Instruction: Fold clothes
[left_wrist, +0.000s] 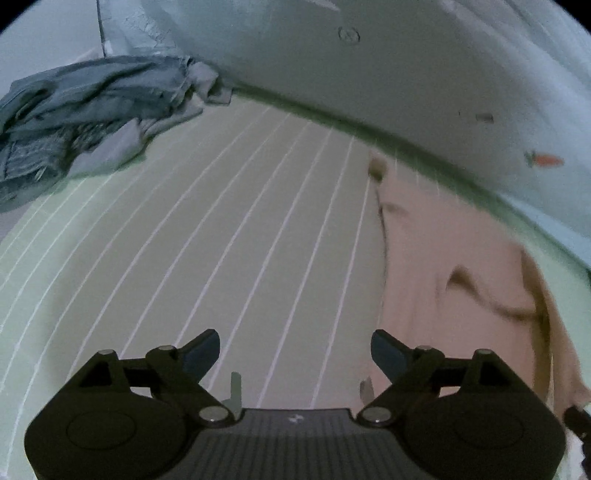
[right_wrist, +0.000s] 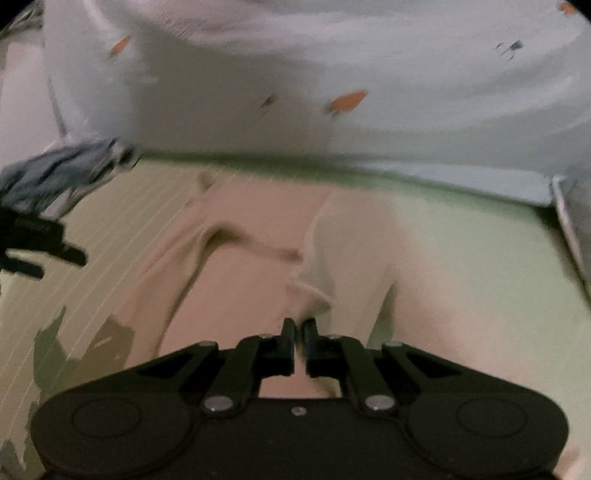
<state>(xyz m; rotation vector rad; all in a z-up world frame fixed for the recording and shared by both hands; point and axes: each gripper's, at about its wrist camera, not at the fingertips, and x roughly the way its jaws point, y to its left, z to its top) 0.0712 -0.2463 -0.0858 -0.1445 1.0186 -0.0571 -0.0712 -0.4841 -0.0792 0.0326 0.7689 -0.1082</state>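
So the left gripper has its jaws spread wide with nothing in them, hovering over the green striped sheet with thin white lines running across it. The pink garment lies on that sheet off to the gripper's right side, rumpled, with a small brownish round bit at its far tip (can't tell what that is, too blurry).

The right gripper has its jaws nearly together and a fold of the same pink garment is pinched between the fingertips. The cloth spreads out ahead of it across the sheet.

Far left corner there's a pile of clothes, denim blue stuff on top of something grey. Behind everything is a pale blanket with little orange carrot prints. There's a small round mark on it up top, but I can't read any writing or brand anywhere, both views are pretty motion-blurred.

The left gripper also pokes into the right camera's view at the left edge.
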